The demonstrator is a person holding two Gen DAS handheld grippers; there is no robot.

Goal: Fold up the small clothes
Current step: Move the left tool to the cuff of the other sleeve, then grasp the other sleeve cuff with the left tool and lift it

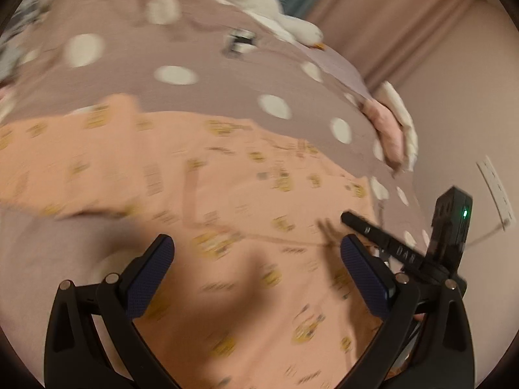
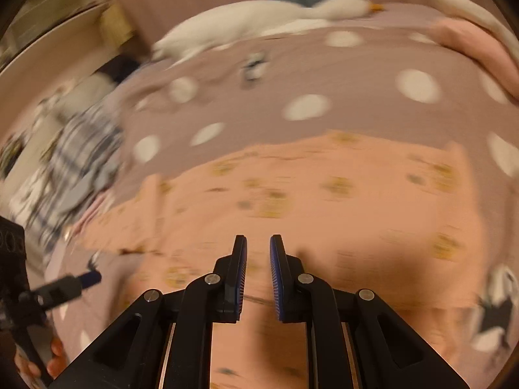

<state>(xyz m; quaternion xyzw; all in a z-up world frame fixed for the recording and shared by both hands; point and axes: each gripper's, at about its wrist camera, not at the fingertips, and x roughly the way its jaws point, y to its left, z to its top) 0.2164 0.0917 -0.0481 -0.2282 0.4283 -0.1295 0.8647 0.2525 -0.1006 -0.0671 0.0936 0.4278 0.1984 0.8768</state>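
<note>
While both views are blurred, I count one peach garment (image 2: 324, 201) with small yellow prints, spread flat on the mauve dotted bedcover (image 2: 259, 103), its long axis running side to side across the right wrist view. I count two grippers: my left gripper (image 1: 256, 253) stands wide with nothing between its pads, above the garment; my right gripper (image 2: 258, 278) shows a narrow gap, with nothing visibly pinched. One white goose toy (image 2: 259, 19) lies along the far edge.

Dim, warm indoor light; heavy motion blur, soft shadows below, fisheye bending and dark edges.
</note>
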